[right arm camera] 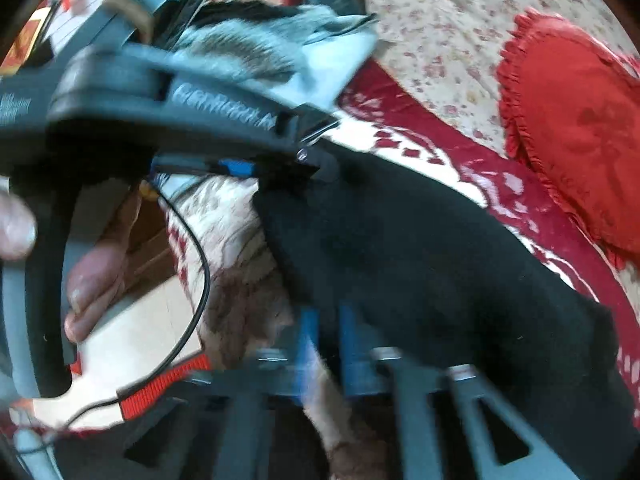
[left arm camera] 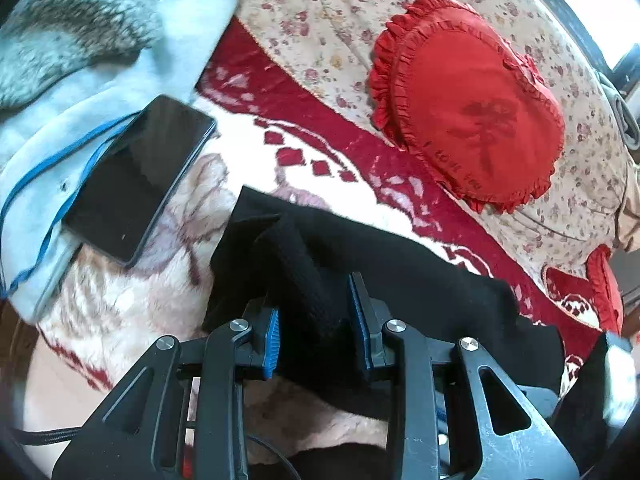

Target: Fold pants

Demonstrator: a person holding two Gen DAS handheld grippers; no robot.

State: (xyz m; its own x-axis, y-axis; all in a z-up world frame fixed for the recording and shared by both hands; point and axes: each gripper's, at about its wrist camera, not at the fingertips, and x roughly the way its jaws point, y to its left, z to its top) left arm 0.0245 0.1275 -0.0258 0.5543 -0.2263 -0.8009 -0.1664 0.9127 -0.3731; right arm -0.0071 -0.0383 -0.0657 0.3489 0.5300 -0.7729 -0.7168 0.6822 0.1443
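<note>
Pants (left arm camera: pixel 360 256) bunched between left gripper (left arm camera: pixel 316 328) fingers.

Blurred right gripper (right arm camera: pixel 326 344) apparently pinching black pants (right arm camera: pixel 420 256).

One pair of black pants (left arm camera: pixel 384 264) is lying on one red-and-white blanket (left arm camera: pixel 120 300), with one phone (left arm camera: pixel 140 176), two red ruffled heart cushions (left arm camera: pixel 468 100) and two grippers showing.

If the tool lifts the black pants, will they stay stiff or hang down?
The black pants probably hang limp: the fabric bunches between the left tool's pads. They seem light, and the ribbed knit likely grips rather than slips.
</note>
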